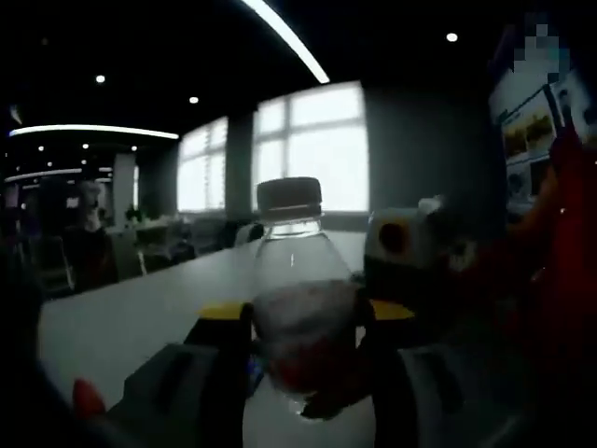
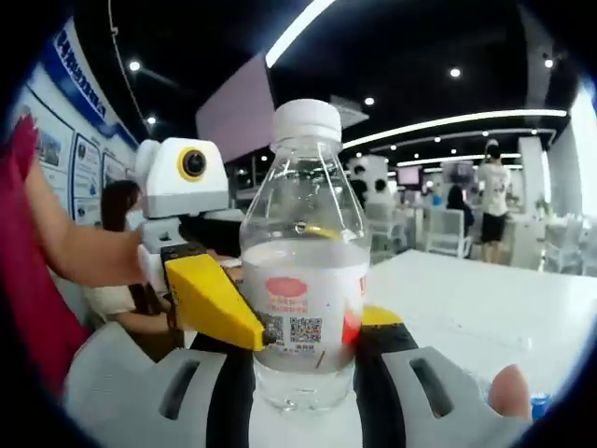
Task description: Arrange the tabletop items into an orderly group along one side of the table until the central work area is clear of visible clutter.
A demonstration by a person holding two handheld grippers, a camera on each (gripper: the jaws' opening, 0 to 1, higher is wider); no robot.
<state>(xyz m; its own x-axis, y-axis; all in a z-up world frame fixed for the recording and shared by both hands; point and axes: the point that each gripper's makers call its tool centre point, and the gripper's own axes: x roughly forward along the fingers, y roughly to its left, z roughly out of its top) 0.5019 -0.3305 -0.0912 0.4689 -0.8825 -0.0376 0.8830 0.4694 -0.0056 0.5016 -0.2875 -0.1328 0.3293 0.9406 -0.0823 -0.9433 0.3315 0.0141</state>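
Left gripper view: dim, backlit by large windows; detail is low.
Water bottle (image 1: 297, 299): clear plastic, rounded shoulder, ribbed screw cap, printed label band around the middle; upright, partly filled.
Left gripper (image 1: 303, 359): dark jaws with yellow tips pressed against both sides of the bottle's label band, pinching it.
Bench (image 1: 140, 317): smooth, flat, pale top running away toward the windows.
Right gripper in left gripper view (image 1: 410, 245): blocky white housing just right of the bottle, facing it.

Right gripper view: bright and sharp.
Water bottle (image 2: 303, 271): white ribbed cap, transparent body, label with red logo and QR code, water up to the label's upper edge.
Right gripper (image 2: 303, 373): grey-and-black jaws close against the bottle's lower body on both sides, gripping it.
Left gripper in right gripper view (image 2: 210, 299): yellow wedge-shaped jaw tip touching the label from the left; white housing behind it.
Bench (image 2: 476, 299): white, matte, level.
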